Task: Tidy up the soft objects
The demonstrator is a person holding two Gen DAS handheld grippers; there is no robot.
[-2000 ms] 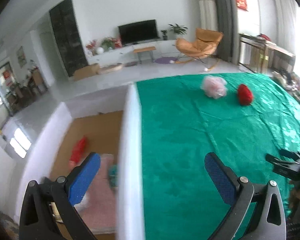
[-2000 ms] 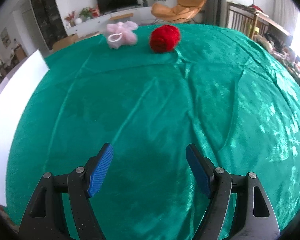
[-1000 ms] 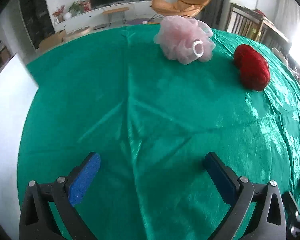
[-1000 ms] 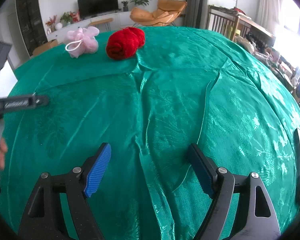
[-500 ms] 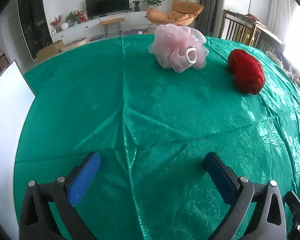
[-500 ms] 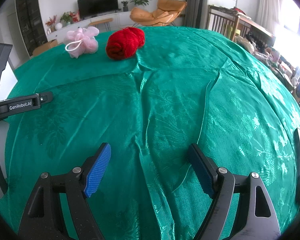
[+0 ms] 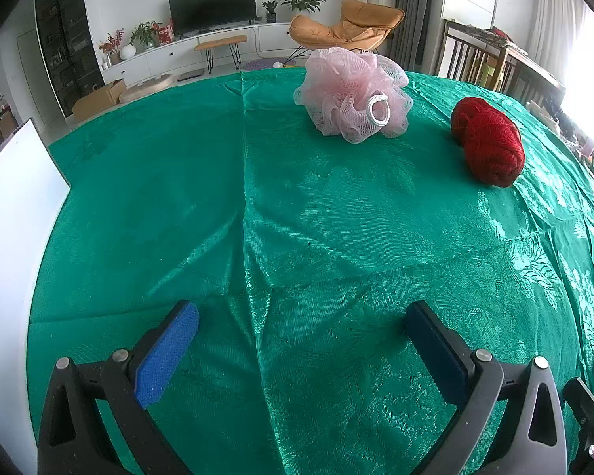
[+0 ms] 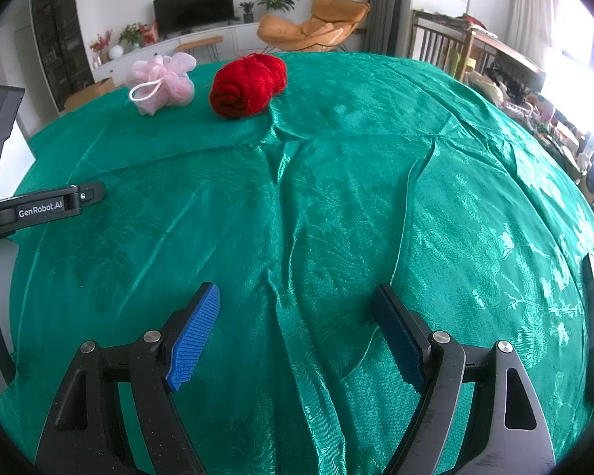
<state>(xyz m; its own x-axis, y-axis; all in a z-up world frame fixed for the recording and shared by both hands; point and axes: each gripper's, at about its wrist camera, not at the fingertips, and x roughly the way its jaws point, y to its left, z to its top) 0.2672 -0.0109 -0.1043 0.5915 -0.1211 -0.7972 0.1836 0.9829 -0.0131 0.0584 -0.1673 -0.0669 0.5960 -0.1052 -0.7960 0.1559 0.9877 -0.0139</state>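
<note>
A green-clothed table carries a pink bath pouf, with a red yarn ball just beside it. The left gripper and right gripper, both wide open and empty, sit well short of the pouf (probably lining up a grab).

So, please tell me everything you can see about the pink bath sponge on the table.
The pink bath sponge is a puffy ball of gathered mesh netting, pale pink, with a white cord loop hanging at its front. It rests on the green tablecloth near the far edge, beside the red yarn ball but apart from it. No gripper touches it.
</note>
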